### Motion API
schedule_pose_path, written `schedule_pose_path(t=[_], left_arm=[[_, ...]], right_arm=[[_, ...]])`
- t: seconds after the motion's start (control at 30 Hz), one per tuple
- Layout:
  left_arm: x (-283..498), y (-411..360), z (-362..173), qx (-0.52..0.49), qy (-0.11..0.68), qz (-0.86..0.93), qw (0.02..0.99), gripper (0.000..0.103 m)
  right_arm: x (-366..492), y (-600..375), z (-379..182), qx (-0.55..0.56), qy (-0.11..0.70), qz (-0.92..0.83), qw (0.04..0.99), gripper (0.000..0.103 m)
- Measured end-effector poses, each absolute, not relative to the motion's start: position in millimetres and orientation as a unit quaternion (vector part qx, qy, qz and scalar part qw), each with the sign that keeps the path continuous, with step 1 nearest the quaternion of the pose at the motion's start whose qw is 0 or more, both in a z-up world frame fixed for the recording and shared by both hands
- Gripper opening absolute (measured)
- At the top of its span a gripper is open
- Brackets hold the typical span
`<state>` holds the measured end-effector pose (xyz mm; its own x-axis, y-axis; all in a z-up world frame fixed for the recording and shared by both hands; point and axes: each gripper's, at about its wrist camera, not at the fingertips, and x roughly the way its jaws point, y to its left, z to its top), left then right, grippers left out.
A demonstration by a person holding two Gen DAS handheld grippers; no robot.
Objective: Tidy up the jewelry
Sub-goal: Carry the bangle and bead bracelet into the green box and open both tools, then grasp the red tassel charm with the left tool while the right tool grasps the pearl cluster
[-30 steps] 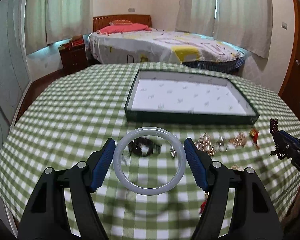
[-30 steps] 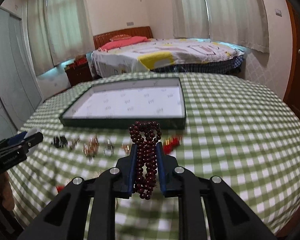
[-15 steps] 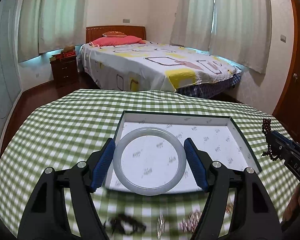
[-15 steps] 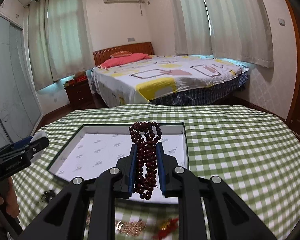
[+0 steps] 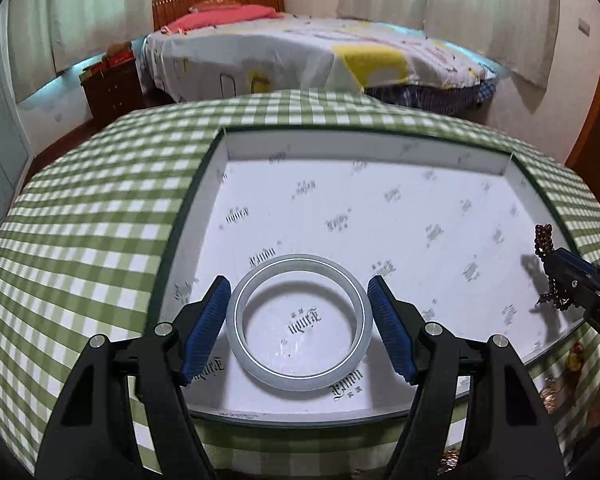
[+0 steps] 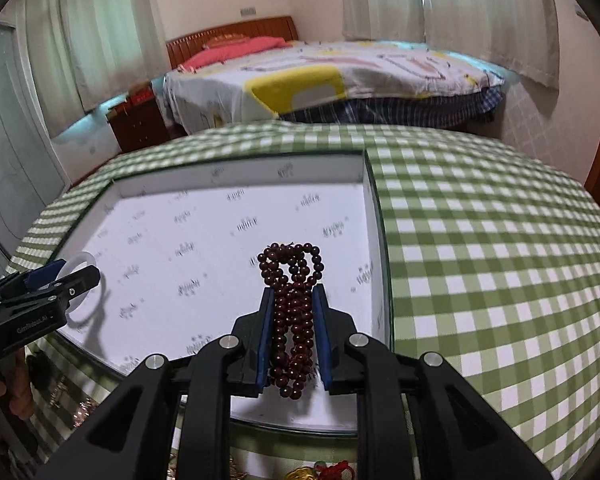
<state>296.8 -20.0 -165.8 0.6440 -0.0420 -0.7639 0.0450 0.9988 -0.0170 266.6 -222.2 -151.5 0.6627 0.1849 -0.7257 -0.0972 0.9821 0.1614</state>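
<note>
My left gripper [image 5: 299,292] is shut on a pale white bangle [image 5: 299,378] and holds it just above the near left part of the white-lined box [image 5: 204,184]. My right gripper [image 6: 293,300] is shut on a dark red bead bracelet [image 6: 292,320] and holds it over the box's [image 6: 374,208] near right part. The right gripper [image 5: 568,276] with the beads [image 5: 542,240] shows at the right edge of the left wrist view. The left gripper [image 6: 56,280] with the bangle [image 6: 80,260] shows at the left of the right wrist view.
The box sits on a round table with a green checked cloth [image 6: 480,240]. Several small gold and red jewelry pieces [image 6: 324,470] lie on the cloth in front of the box, also seen in the left wrist view [image 5: 556,380]. A bed [image 5: 320,52] stands behind.
Both grippers have moved forward from over the loose jewelry to over the box, and have come lower towards its lining. Each still holds its piece.
</note>
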Motion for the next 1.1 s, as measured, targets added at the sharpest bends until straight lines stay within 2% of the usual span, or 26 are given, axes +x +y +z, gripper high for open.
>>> schedule_pose_path(t=[0.3, 0.53, 0.83, 1.1], left_arm=[[300.9, -21.7, -173.4, 0.015, 0.435, -0.020, 0.900, 0.069], [302.2, -25.0, -174.6, 0.025, 0.440, -0.024, 0.897, 0.078], [302.4, -26.6, -173.6, 0.025, 0.439, -0.023, 0.898, 0.083], [281.9, -27.1, -151.6, 0.024, 0.396, -0.022, 0.918, 0.084]], right_arm=[[263.8, -222.3, -150.9, 0.040, 0.408, 0.070, 0.909, 0.021], [264.7, -219.0, -150.7, 0.033, 0.406, 0.078, 0.910, 0.038], [262.6, -217.7, -147.2, 0.044, 0.396, 0.094, 0.912, 0.054], [244.5, -215.1, -129.7, 0.054, 0.372, 0.100, 0.921, 0.054]])
